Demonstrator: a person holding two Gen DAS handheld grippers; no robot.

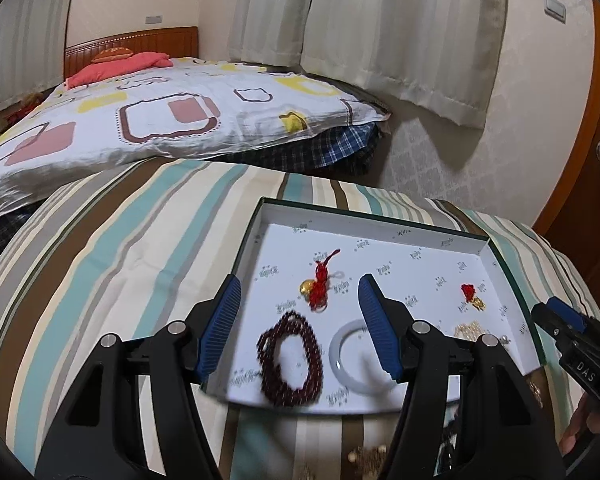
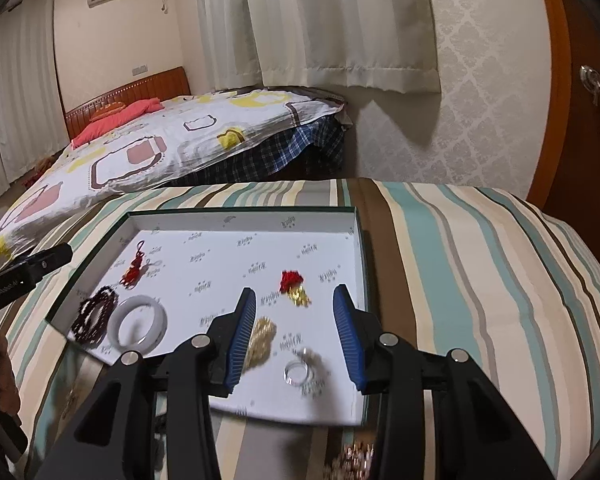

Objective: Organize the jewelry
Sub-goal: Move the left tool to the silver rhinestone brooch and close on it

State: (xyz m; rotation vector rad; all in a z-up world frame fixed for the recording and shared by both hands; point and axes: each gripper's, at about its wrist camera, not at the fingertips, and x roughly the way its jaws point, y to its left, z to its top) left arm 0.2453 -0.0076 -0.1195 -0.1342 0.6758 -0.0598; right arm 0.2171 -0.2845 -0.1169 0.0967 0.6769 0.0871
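left gripper (image 1: 300,320): jaws released, nothing between pads, above shallow white printed-paper tray with dark green rim (image 1: 380,224) on striped bed cover (image 1: 120,240).
right gripper (image 2: 294,328): jaws parted, empty, above same tray.
tray already holds dark red bead bracelet (image 1: 292,360), pale white bangle (image 1: 360,360), clear ring (image 2: 298,372).
unsorted gold-tone beaded pieces (image 2: 356,456) lie on bed cover outside tray's near edge, below and behind right jaws; right hand nearer. long axis unreadable, blurred.

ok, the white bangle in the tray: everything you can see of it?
The bangle is a plain, smooth, milky-white ring, like jade or glass, a little translucent. It lies flat on the tray floor near the front edge, whole and unheld. The dark bead bracelet lies close beside it; whether they touch is unclear. No tongs touch it.
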